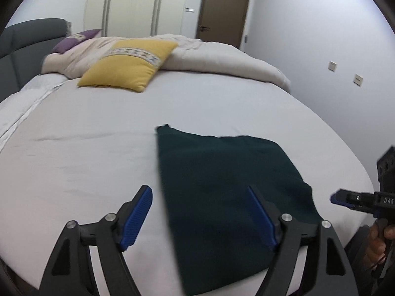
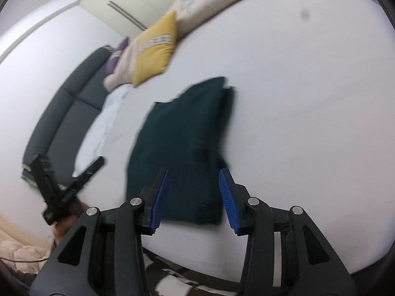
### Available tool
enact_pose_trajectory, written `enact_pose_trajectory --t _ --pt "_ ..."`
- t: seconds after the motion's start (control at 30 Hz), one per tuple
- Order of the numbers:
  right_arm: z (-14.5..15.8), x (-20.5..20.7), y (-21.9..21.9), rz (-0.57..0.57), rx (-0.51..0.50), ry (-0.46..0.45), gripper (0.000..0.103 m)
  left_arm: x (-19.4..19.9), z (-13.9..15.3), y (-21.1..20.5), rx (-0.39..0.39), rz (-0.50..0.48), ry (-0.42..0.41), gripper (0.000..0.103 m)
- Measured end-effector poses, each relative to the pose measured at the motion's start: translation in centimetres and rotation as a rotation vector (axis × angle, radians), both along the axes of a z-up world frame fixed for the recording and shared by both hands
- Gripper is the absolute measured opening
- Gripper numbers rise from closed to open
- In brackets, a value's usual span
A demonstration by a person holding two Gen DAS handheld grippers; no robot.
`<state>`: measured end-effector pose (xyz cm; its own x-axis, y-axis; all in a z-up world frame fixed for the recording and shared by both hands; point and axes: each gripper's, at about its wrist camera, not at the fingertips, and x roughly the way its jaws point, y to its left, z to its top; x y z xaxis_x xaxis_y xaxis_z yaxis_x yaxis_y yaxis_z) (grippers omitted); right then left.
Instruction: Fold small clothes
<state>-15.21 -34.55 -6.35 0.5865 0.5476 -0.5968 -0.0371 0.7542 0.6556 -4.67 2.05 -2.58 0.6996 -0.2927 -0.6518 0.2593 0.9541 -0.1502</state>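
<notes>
A dark green garment (image 1: pixel 222 197) lies folded flat on the white bed sheet (image 1: pixel 98 135), near the bed's front edge. My left gripper (image 1: pixel 200 217) is open and empty, held above the garment's near left edge. My right gripper (image 2: pixel 193 199) is open and empty, just above the garment's (image 2: pixel 182 145) near end. The right gripper also shows at the right edge of the left wrist view (image 1: pixel 350 199). The left gripper shows at the left of the right wrist view (image 2: pixel 66 187), blurred.
A yellow pillow (image 1: pixel 128 65), a purple pillow (image 1: pixel 74 40) and a bunched beige duvet (image 1: pixel 222 59) lie at the head of the bed. A grey headboard (image 1: pixel 22 49) stands at the left. Wardrobe doors (image 1: pixel 128 5) and a brown door (image 1: pixel 222 9) are behind.
</notes>
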Motion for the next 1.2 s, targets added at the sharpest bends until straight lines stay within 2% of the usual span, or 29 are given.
enact_pose_trajectory --t 0.07,0.17,0.27,0.37,0.43,0.53,0.57,0.63,0.7,0.73,0.77,0.87,0.93,1.0,1.07,1.1,1.2 --pt "0.0 0.4 1.2 0.034 0.012 -0.009 0.041 0.3 -1.1 -0.6 -0.011 -0.024 0.017 0.080" --pt "-1.5 1.1 3.0 0.070 0.006 0.017 0.041 0.5 -3.4 -1.1 -0.013 -0.031 0.066 0.080" --pt "-3.0 1.7 4.3 0.062 0.016 0.045 0.040 1.0 -6.4 -0.9 0.010 0.004 0.142 0.080" --pt "-4.0 1.5 3.7 0.045 0.049 0.047 0.040 0.5 -7.5 -0.3 -0.021 0.015 0.170 0.080" --pt "-3.7 0.7 3.2 0.039 0.036 0.035 0.040 -0.5 -6.4 -0.1 0.002 0.041 0.115 0.079" --pt "-1.9 0.6 2.6 -0.003 -0.047 0.005 0.046 -2.0 -2.9 0.2 0.044 0.080 -0.029 0.081" --pt "-1.2 0.4 2.5 -0.017 -0.070 -0.010 0.047 -2.6 -1.8 0.2 0.064 0.097 -0.079 0.083" --pt "1.0 0.0 2.3 -0.047 -0.138 -0.062 0.048 -3.9 0.9 0.2 0.098 0.134 -0.196 0.102" --pt "3.3 -0.6 3.0 -0.078 -0.239 -0.125 0.053 -5.2 3.2 0.2 0.112 0.163 -0.310 0.103" --pt "4.1 -0.9 3.3 -0.091 -0.273 -0.148 0.061 -5.8 4.2 0.1 0.118 0.170 -0.351 0.103" --pt "5.5 -1.5 3.9 -0.122 -0.337 -0.196 0.071 -6.1 4.9 0.0 0.128 0.181 -0.368 0.103" --pt "8.6 -3.0 5.2 -0.198 -0.439 -0.314 0.092 -7.2 7.2 -0.5 0.167 0.221 -0.405 0.103" --pt "10.8 -3.9 6.2 -0.253 -0.510 -0.405 0.101 -8.1 8.5 -0.9 0.178 0.197 -0.451 0.103" --pt "12.6 -4.6 7.1 -0.316 -0.582 -0.488 0.103 -8.3 9.5 -1.1 0.182 0.169 -0.444 0.103" --pt "14.0 -5.3 8.2 -0.334 -0.668 -0.556 0.103 -8.4 10.1 -0.8 0.185 0.213 -0.410 0.103" --pt "14.5 -5.6 8.5 -0.331 -0.685 -0.557 0.103 -8.4 10.3 -0.8 0.189 0.231 -0.388 0.103" --pt "15.5 -6.1 9.2 -0.307 -0.643 -0.567 0.103 -7.4 9.8 -0.6 0.182 0.251 -0.299 0.103"
